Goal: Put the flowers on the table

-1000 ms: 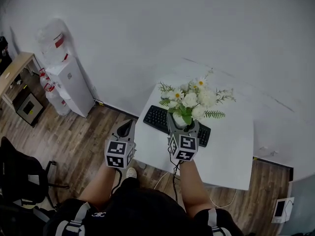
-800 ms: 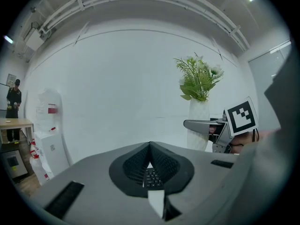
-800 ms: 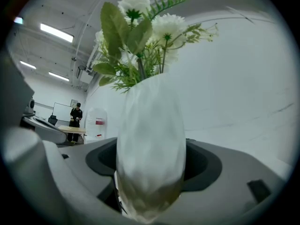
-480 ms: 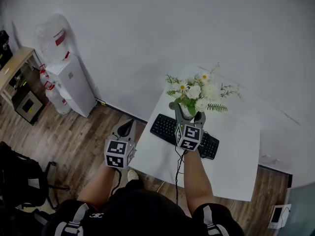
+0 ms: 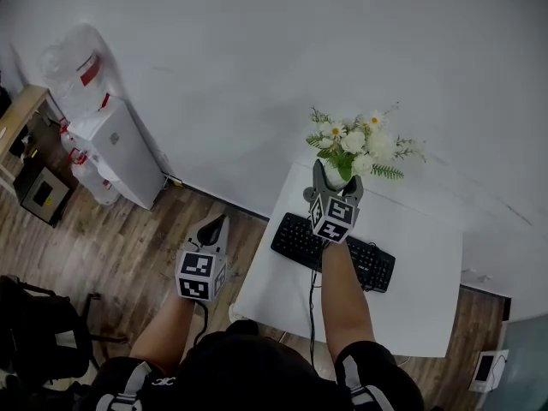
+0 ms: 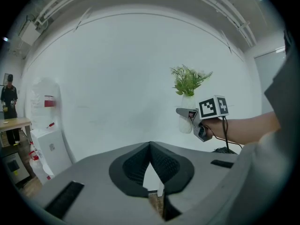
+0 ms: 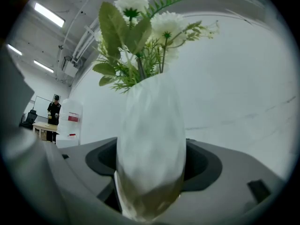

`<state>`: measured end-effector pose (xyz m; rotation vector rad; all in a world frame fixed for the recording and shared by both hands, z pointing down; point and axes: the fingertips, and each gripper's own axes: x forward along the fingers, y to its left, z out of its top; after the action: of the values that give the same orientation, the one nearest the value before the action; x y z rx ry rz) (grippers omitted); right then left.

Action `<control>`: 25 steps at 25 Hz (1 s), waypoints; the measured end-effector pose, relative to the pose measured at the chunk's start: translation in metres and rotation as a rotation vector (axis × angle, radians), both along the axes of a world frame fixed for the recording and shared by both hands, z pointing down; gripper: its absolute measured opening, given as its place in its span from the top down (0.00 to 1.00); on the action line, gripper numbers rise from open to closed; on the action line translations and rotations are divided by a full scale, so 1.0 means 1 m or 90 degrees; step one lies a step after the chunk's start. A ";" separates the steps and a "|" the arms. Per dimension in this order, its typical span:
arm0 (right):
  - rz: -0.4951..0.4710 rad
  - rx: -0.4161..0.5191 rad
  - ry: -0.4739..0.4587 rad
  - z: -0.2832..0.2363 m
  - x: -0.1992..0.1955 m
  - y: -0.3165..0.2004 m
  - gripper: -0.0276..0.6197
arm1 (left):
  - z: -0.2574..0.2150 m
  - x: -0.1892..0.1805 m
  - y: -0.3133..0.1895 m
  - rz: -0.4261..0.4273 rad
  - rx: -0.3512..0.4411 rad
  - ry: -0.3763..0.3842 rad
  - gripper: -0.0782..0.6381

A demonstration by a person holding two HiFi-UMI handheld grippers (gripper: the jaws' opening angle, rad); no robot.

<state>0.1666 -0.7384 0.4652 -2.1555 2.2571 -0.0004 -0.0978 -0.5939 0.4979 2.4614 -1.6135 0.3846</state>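
Holding the white vase of flowers (image 7: 150,144) upright, the right gripper (image 5: 336,180) has its jaws clamped on the vase's lower body, aloft near the far end of the white table (image 5: 419,306). Recommended: lower it plumb onto bare tabletop beyond the keyboard (image 5: 334,251), clear of the edge — release only once seated. Only the head view shows table and keyboard; the left gripper view shows the left gripper (image 6: 150,153) with fingers pressed together, empty.
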 end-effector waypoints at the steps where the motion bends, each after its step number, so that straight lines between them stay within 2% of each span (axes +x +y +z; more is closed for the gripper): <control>1: 0.007 -0.009 -0.003 0.010 -0.001 -0.011 0.37 | 0.004 -0.004 -0.007 0.001 -0.004 -0.003 0.87; 12: 0.067 -0.081 -0.020 0.121 -0.002 -0.110 0.37 | 0.066 -0.044 -0.084 -0.010 -0.069 -0.041 0.87; 17: 0.079 -0.104 -0.008 0.162 0.003 -0.139 0.37 | 0.089 -0.044 -0.106 0.008 -0.088 -0.062 0.87; 25: 0.090 -0.145 -0.012 0.209 0.008 -0.171 0.37 | 0.112 -0.035 -0.124 0.012 -0.114 -0.070 0.87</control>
<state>0.1749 -0.9093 0.6739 -2.4096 2.1836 -0.2869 -0.1333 -0.7183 0.6103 2.3607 -1.5229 0.6481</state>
